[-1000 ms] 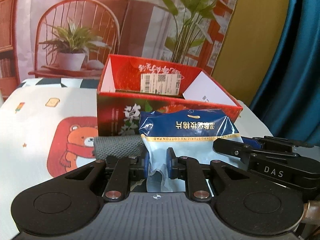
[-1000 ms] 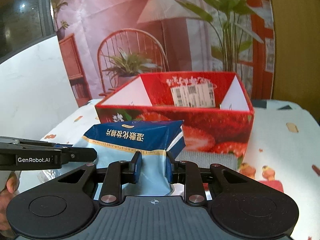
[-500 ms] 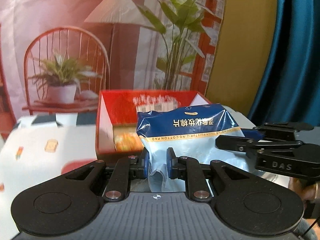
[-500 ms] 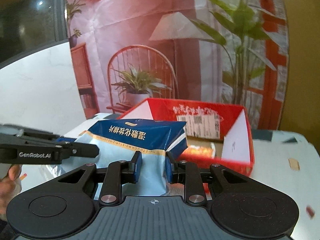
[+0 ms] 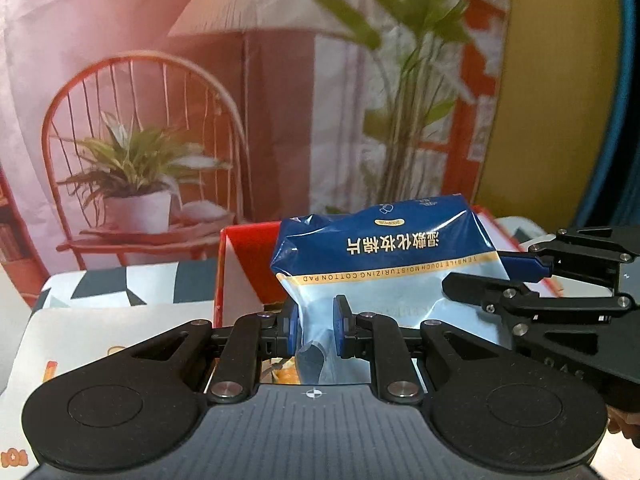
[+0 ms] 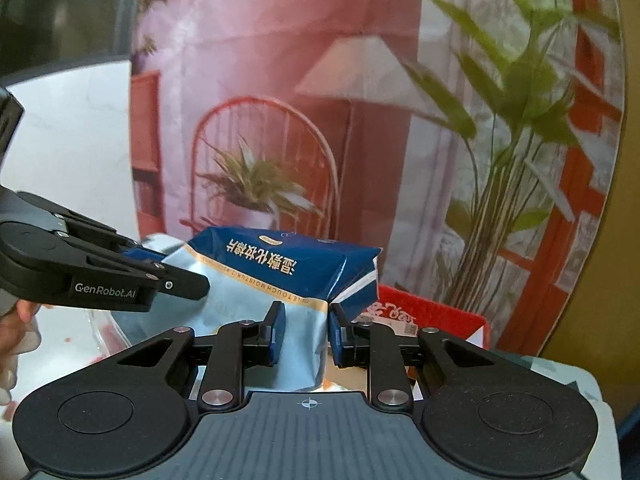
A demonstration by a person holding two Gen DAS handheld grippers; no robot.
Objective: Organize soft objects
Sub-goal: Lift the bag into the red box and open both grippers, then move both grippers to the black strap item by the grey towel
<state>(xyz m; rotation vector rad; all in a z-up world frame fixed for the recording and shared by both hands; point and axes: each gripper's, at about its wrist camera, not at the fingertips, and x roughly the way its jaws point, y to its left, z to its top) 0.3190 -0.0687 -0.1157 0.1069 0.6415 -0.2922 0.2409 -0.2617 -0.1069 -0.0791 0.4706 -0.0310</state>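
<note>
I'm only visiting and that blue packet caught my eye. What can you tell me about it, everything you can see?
The cotton pad packet is a soft, shiny plastic bag, dark blue at the end pointing up, with a gold stripe and pale blue below. Its white print reads upside down, so it hangs inverted. It is crumpled and puffy, held in the air above the red box. The left tool and the right tool both pinch its pale lower part, each from its own side.

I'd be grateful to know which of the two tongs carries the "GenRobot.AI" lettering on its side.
The left tongs, seen from the right wrist camera reaching in from the picture's left onto the blue cotton pad pack. The right tongs show only a partly hidden "DAS"-like marking.
</note>
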